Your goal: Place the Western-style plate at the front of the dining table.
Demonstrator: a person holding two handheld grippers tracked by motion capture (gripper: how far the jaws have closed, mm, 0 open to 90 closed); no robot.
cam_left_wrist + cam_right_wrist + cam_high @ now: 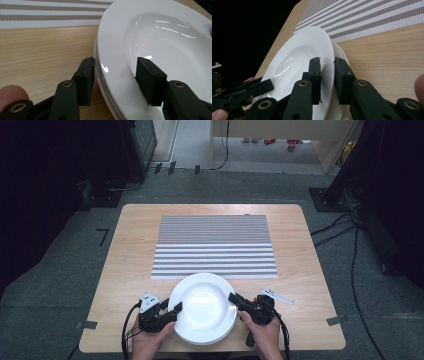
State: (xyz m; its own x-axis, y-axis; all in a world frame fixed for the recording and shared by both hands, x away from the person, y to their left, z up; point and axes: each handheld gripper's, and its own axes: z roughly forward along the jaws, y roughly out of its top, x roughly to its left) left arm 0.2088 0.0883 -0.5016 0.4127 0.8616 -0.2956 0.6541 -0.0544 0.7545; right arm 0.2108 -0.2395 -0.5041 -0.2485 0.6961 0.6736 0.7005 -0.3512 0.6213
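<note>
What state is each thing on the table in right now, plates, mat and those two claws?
Top plate: empty, upright, stacked on another plate.
Lower plate: beneath it, only its edge peeks out.
Striped mat: flat, unrolled, bare.
Left claw: open, jaws astride the plates' left rim, with a gap.
Right claw: shut on the top plate's right rim.
White strip: lying flat, untouched.

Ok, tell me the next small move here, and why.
Probably close the left gripper on the rim of the top plate: its jaws straddle that rim with a gap, while the right gripper pinches the opposite side. Then both could lift evenly.
</note>
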